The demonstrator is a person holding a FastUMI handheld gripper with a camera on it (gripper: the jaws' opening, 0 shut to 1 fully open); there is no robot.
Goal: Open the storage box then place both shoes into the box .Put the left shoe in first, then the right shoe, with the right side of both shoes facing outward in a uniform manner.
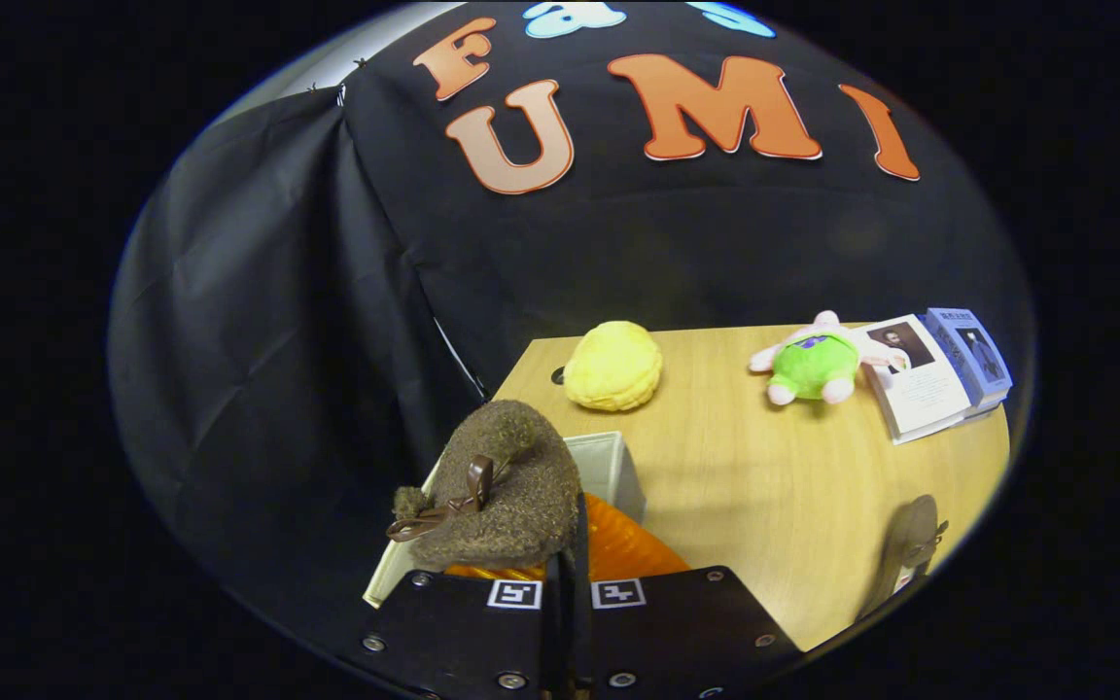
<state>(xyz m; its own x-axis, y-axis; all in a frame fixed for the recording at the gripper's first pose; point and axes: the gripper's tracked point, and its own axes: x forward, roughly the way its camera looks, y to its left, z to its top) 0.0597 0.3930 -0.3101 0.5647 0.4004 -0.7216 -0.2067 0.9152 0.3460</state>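
Your single view comes from the fisheye camera riding on the hand-held gripper, looking forward along its two fingers, which stand close together with only a narrow gap. It sits raised above the near left corner of the light wooden bench and looks down and across it toward the booth's black cloth wall. The fuzzy brown shoe with a brown bow lies very near the lens, just ahead of the fingers; the bench's far edge is well beyond.
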